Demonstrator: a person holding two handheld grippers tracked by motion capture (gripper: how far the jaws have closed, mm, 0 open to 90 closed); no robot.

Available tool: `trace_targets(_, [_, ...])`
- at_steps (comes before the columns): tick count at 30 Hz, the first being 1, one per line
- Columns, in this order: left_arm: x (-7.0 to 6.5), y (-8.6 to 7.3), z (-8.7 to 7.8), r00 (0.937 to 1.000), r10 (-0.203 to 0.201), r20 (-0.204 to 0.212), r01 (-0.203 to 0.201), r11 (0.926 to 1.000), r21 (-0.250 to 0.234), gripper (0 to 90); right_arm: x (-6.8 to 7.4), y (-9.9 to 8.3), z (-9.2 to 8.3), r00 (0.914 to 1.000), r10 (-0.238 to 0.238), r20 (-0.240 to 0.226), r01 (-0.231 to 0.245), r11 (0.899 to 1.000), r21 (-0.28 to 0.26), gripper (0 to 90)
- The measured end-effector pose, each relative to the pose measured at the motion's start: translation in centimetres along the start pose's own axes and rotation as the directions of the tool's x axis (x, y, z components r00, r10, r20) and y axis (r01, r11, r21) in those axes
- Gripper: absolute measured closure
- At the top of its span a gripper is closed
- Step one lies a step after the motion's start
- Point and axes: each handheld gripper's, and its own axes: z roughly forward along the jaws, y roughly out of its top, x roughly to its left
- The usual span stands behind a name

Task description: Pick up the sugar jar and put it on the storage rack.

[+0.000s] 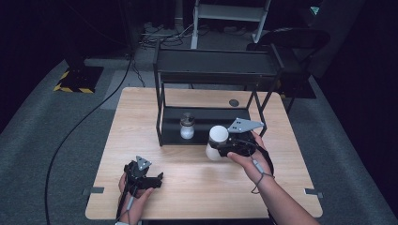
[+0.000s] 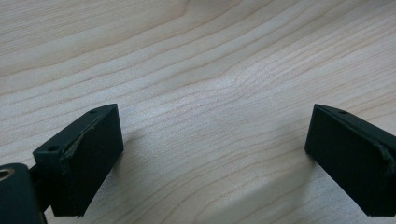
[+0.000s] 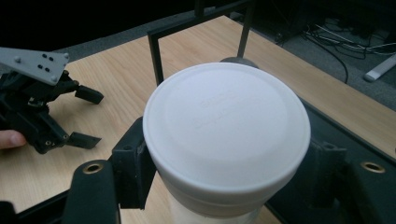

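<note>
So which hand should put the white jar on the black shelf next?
The right one, probably. The right gripper is already clamped on the white jar, right beside the shelf rack. The left gripper sits open near the table's front edge.

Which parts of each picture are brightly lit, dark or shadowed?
High view: the wooden table is lit, the room behind it nearly black. Left gripper view: the left gripper casts soft shadows on sharp wood grain. Right gripper view: the white lidded container is bright and evenly lit in the right gripper, its embossed lettering too faint to read.
</note>
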Motion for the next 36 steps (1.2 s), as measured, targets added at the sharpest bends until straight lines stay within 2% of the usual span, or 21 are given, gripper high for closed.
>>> trace_targets(18, [0.1, 0.0, 0.0, 1.0, 0.001, 0.001, -0.001, 1.0, 0.0, 4.2, -2.3, 2.6, 2.5, 0.9983, 0.03, 0.049, -0.031, 0.999, 0.012, 33.1])
trace_targets(26, [0.1, 0.0, 0.0, 1.0, -0.002, 0.004, 0.002, 1.0, -0.002, 4.2, -3.2, 3.1, 4.3, 0.9962, 0.051, 0.07, -0.053, 0.998, 0.019, 33.1])
trace_targets(36, [0.1, -0.1, 0.0, 1.0, -0.004, 0.005, 0.004, 1.0, -0.004, 4.1, -3.8, 3.1, 7.3, 0.9909, 0.089, 0.1, -0.094, 0.995, 0.04, 33.1])
